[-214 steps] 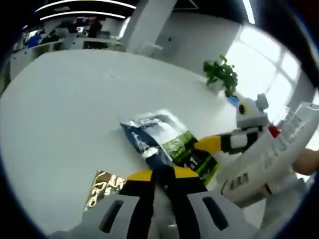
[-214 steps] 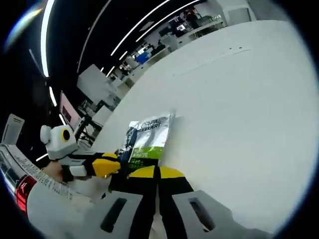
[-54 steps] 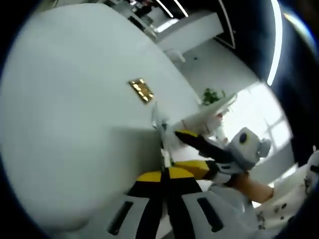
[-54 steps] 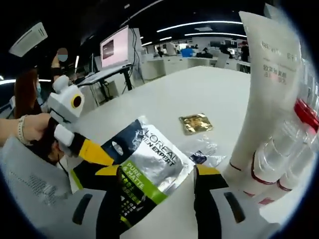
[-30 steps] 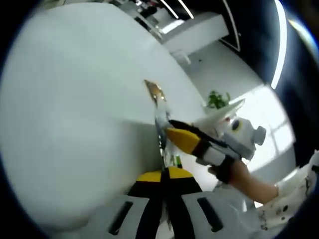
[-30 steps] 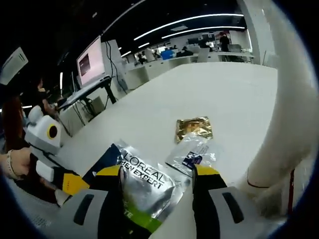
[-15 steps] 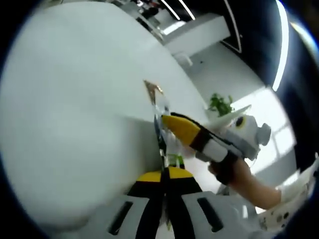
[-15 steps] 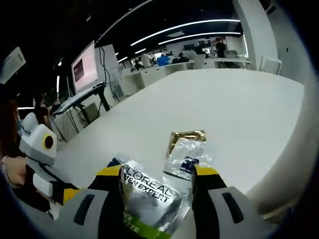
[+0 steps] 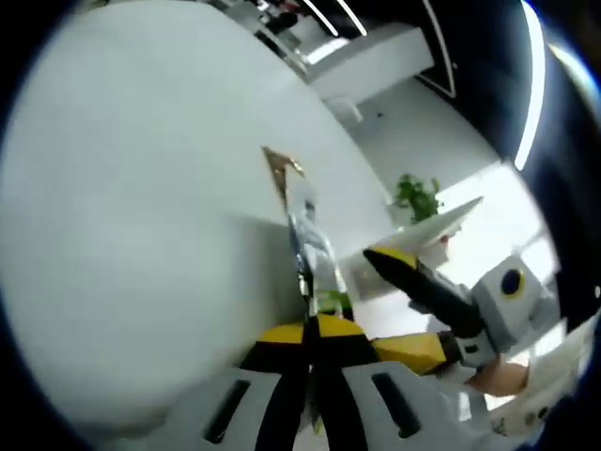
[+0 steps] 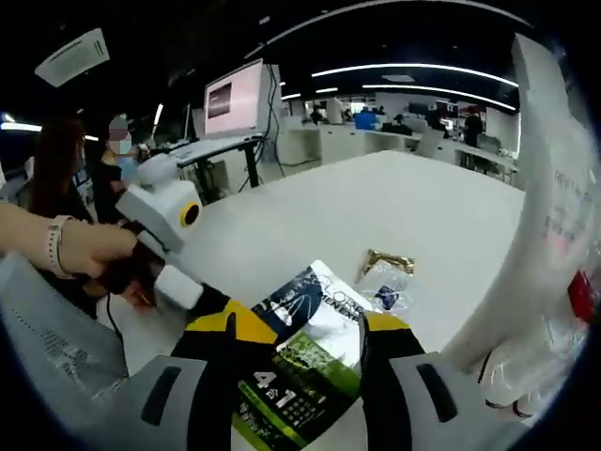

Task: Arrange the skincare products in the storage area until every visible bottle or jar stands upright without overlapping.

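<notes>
Right gripper view: sachet [image 10: 300, 376] between spread right gripper [image 10: 299, 331].

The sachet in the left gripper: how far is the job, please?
Done: a white tube already stands upright. In hand: the left gripper is shut on the silver sachet, held above the white table; the right gripper is open around it. Left: the gold packet and clear packet lie flat, touching.
</notes>
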### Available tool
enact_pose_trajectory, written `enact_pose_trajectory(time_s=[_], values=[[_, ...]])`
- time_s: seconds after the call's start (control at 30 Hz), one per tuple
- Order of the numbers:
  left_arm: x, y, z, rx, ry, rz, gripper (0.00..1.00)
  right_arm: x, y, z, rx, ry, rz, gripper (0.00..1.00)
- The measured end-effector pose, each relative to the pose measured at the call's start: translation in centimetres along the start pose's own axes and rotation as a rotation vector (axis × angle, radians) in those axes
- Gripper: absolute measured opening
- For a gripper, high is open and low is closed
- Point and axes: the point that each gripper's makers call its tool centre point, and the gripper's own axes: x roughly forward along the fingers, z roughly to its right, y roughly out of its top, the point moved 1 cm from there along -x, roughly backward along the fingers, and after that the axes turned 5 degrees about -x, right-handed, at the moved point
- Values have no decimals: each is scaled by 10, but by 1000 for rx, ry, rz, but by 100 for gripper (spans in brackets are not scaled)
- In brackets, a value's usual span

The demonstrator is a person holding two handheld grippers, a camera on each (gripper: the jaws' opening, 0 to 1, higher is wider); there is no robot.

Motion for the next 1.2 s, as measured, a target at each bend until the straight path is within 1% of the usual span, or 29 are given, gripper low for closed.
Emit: enact_pose_trajectory(time_s=[0.1,0.27,0.4,0.47,0.53,0.6,0.63,0.67,0.73,0.77,0.83,0.87,0.9,0.93,0.97,1.0,1.03,1.07,1.1,1.17,1.2], values=[[0,-3,2,9,6,5,0,0,-20,-4,-12,24,-66,51],[1,-7,3,24,10,-15,0,1,-34,-4,-14,29,-105,51],[4,-16,5,108,29,-57,0,0,-42,-5,-21,39,-124,51],[3,-15,8,125,25,-52,0,0,-43,-2,-27,38,-118,51],[3,-12,9,204,21,-32,0,-1,-45,1,2,28,-132,50],[2,-12,9,239,20,-51,1,-2,-46,2,4,27,-139,49],[1,-10,11,282,22,-46,4,-2,-46,2,5,27,-140,49],[0,-8,14,300,19,-41,8,-2,-47,3,-3,26,-140,49],[-3,-4,17,340,35,-42,16,-4,-49,4,-8,22,-143,49],[-5,1,15,413,63,-33,19,-4,-49,5,-7,22,-142,49],[-9,9,13,490,95,-32,20,-4,-49,6,-5,25,-140,49],[-12,18,14,548,114,-11,21,-5,-49,4,-7,28,-140,49],[-13,31,18,637,113,22,23,-5,-49,4,-10,30,-140,49],[-14,37,21,696,112,28,26,-5,-49,4,-11,31,-141,49],[-14,37,25,739,114,15,28,-5,-49,4,-11,33,-141,49],[-11,41,36,849,73,4,29,-6,-49,4,-12,33,-141,49],[-9,42,37,883,76,-28,31,-6,-49,4,-12,34,-140,49],[-6,42,36,924,98,-92,32,-6,-49,4,-12,34,-140,49],[-4,41,39,944,94,-107,32,-6,-49,4,-12,35,-139,49],[7,43,46,1035,39,-146,32,-6,-49,4,-12,35,-138,49],[13,40,49,1071,10,-185,32,-6,-49,4,-12,34,-138,49]])
